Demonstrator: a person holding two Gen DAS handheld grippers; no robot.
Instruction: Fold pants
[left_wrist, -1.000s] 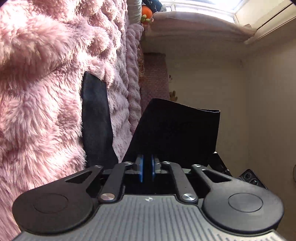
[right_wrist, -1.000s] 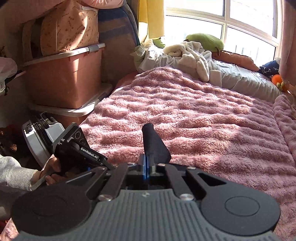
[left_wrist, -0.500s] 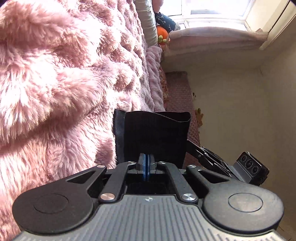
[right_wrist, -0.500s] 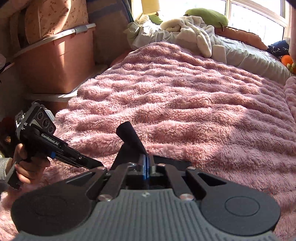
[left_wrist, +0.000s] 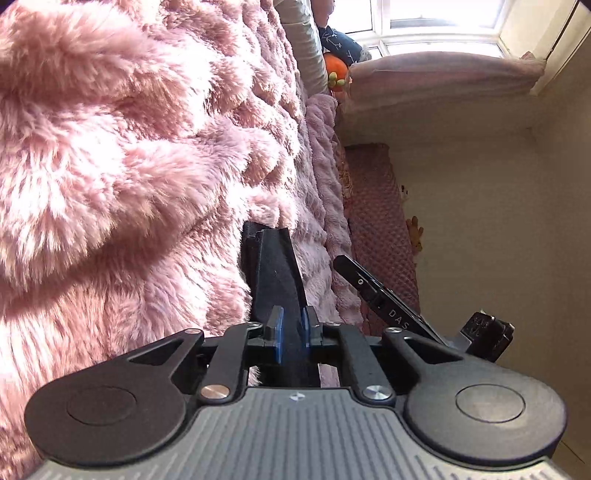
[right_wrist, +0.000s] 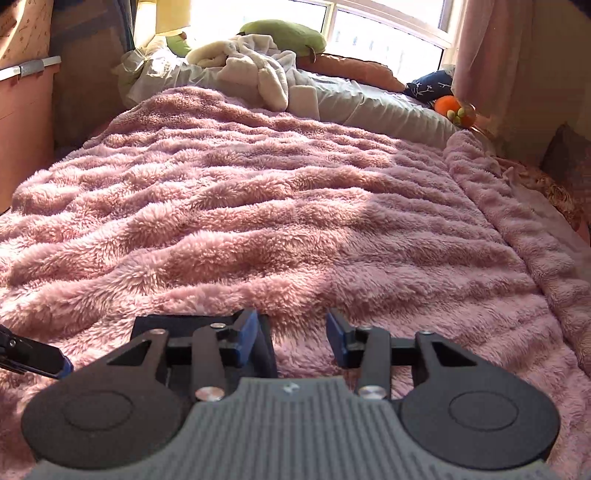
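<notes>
The black pants (right_wrist: 177, 324) lie folded flat on the pink fluffy blanket (right_wrist: 280, 206) near its front edge. In the left wrist view the pants (left_wrist: 275, 273) run between my left gripper's (left_wrist: 290, 325) blue pads, which stand slightly apart around the cloth. My right gripper (right_wrist: 291, 334) is open and empty just above the blanket, its left pad over the pants' right edge. The left gripper's tip (right_wrist: 37, 360) shows at the left of the right wrist view. The right gripper (left_wrist: 391, 306) shows in the left wrist view.
At the head of the bed lie a grey pillow (right_wrist: 373, 107), a white blanket heap (right_wrist: 258, 66), a green cushion (right_wrist: 284, 35) and an orange plush toy (right_wrist: 452, 107). A pink storage box (right_wrist: 22, 122) stands at the left. A wall (left_wrist: 498, 221) runs along the bed's right.
My right gripper has opened and let go of the pants, which now lie flat on the blanket. My left gripper's pads have parted slightly and lowered to the blanket.
</notes>
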